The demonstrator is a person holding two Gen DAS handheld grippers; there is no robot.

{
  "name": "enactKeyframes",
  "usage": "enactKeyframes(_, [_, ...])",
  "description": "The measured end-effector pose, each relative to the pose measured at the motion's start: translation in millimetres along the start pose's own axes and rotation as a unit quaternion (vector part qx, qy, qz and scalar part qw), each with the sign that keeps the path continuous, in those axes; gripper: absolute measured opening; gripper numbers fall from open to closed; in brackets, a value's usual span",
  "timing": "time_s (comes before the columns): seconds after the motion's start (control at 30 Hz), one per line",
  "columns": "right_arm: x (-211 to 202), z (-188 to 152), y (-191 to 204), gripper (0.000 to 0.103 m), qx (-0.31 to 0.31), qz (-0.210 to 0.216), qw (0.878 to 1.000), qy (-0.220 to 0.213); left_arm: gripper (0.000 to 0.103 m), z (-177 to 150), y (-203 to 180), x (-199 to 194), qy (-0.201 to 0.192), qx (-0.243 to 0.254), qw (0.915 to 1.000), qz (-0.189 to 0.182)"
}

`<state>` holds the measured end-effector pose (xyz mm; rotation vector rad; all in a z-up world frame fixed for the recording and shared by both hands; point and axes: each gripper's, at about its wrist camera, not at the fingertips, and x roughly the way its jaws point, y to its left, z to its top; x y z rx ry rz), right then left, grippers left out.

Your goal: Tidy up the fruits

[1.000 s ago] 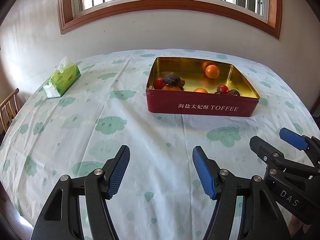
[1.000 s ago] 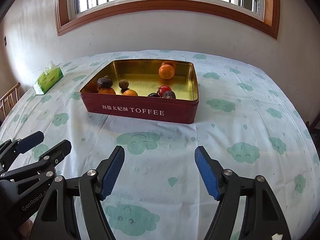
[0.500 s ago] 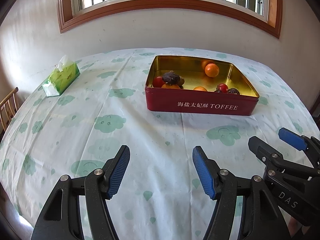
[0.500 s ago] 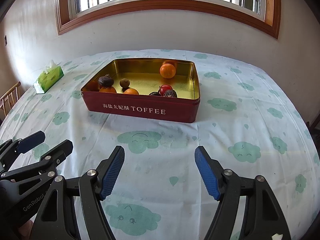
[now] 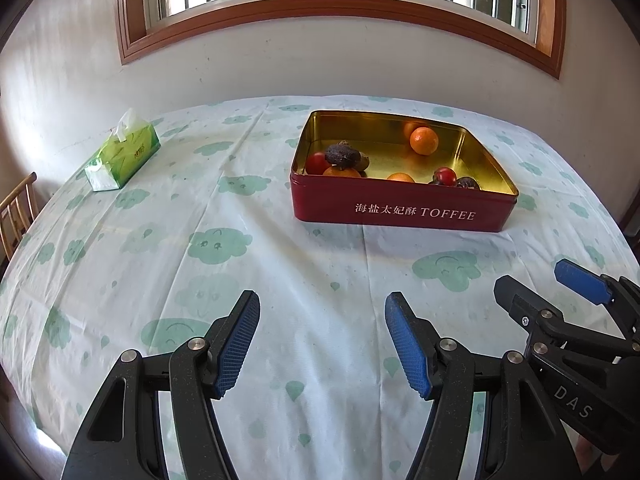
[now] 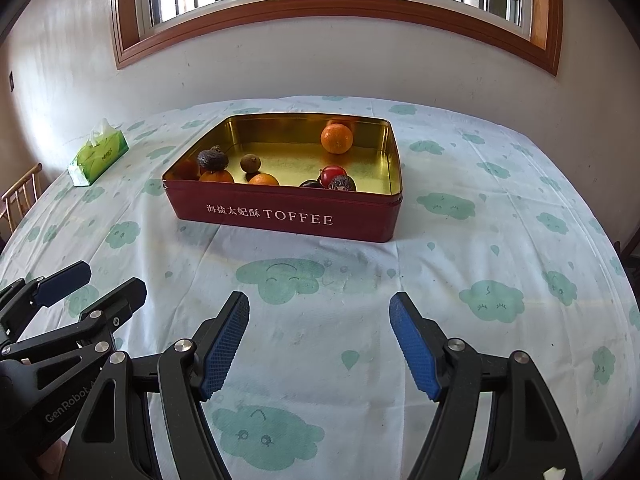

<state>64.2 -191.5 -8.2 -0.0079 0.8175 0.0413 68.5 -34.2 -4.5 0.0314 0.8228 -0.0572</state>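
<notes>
A red toffee tin with a gold inside stands on the tablecloth, far ahead of both grippers. Several fruits lie in it: an orange at the back, a dark wrinkled fruit at the left, and a red fruit near the front wall. My left gripper hovers open over bare cloth with nothing between its blue pads. My right gripper is beside it, also open and holding nothing.
A green tissue box sits at the table's far left. A wooden chair stands past the left edge. A white wall with a wood-framed window rises behind the table. The cloud-print cloth covers the whole top.
</notes>
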Motion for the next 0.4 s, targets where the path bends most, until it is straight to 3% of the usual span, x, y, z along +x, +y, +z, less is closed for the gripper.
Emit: enactKeyframes(0.4, [0.2,-0.3,0.1,0.07,-0.001,-0.001,1.0,0.0,0.066,-2.9,-2.4,2.2,0.0,-0.002,1.0,-0.004])
